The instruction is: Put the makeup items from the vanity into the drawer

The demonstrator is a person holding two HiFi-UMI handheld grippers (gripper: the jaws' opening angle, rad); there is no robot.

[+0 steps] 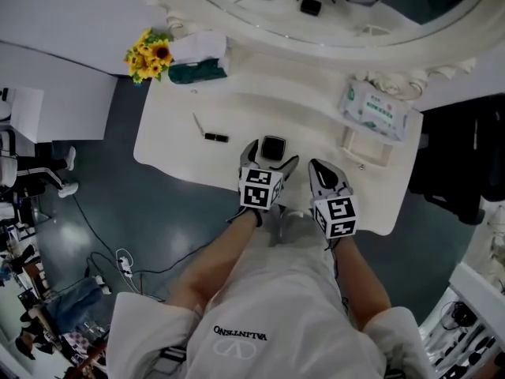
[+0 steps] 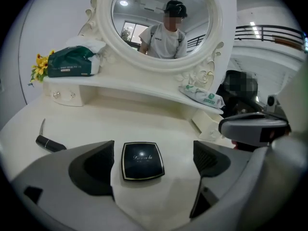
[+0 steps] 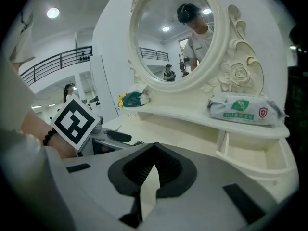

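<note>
A black square compact (image 1: 273,147) (image 2: 142,160) lies flat on the cream vanity top (image 1: 173,136). My left gripper (image 1: 272,156) (image 2: 153,149) stands open around it, one jaw on each side, and neither pad touches it. My right gripper (image 1: 319,169) (image 3: 154,148) hovers just to the right with its jaws shut and nothing between them. A black tube (image 1: 215,137) (image 2: 49,144) and a thin stick (image 1: 197,122) lie further left on the top. A small drawer (image 1: 367,147) (image 3: 255,155) stands open under the right end of the shelf.
A pack of wipes (image 1: 375,109) (image 3: 244,107) lies on the shelf above the drawer. A green tissue pack (image 1: 197,71) (image 2: 70,61) and sunflowers (image 1: 148,54) sit at the shelf's left end. The oval mirror (image 2: 163,23) rises behind.
</note>
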